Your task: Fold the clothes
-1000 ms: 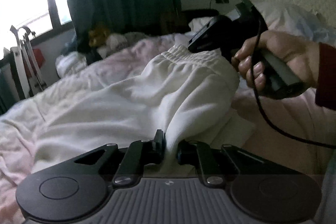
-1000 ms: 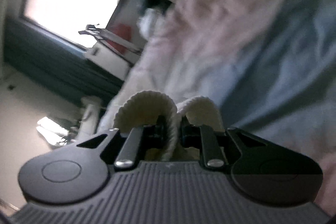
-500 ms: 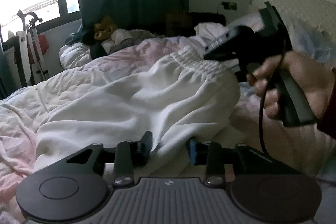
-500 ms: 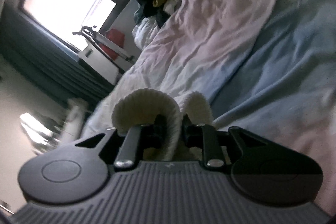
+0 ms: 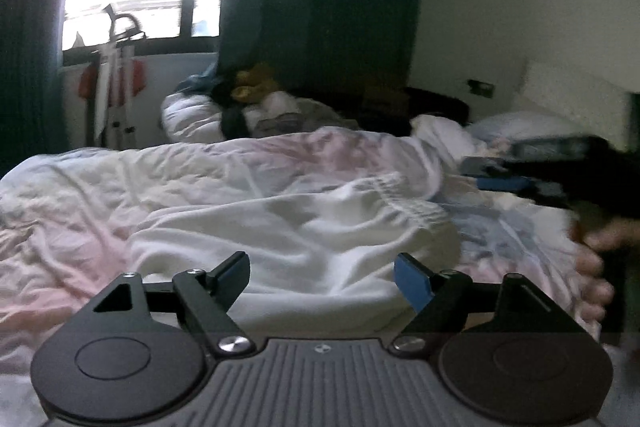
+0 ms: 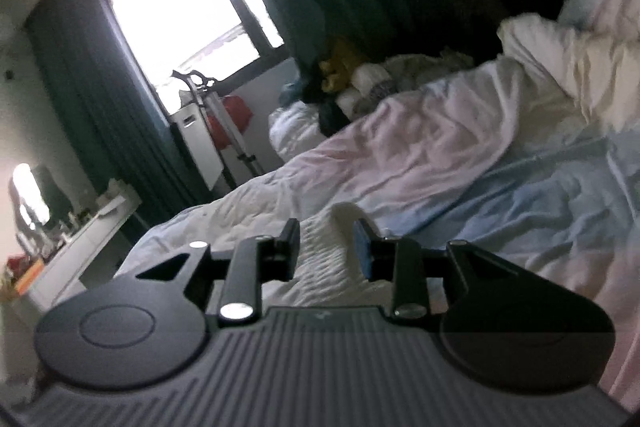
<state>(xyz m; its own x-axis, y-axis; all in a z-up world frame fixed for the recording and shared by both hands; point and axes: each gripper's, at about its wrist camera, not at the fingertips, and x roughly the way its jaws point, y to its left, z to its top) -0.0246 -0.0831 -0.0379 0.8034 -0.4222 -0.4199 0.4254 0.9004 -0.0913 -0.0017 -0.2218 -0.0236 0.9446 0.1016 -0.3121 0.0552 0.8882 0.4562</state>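
L gripper [image 5: 322,273] angled slightly down, jaws just opened wide – nothing pinched. R gripper [image 6: 327,247] rolled, jaws just parted, also empty; person's hand [image 5: 596,267] at 3 o'clock. White fleece trousers w/ ribbed elastic waistband [image 5: 304,227] lie rumpled on pink-white quilt [image 5: 200,167] – both grips released vs 1 s ago
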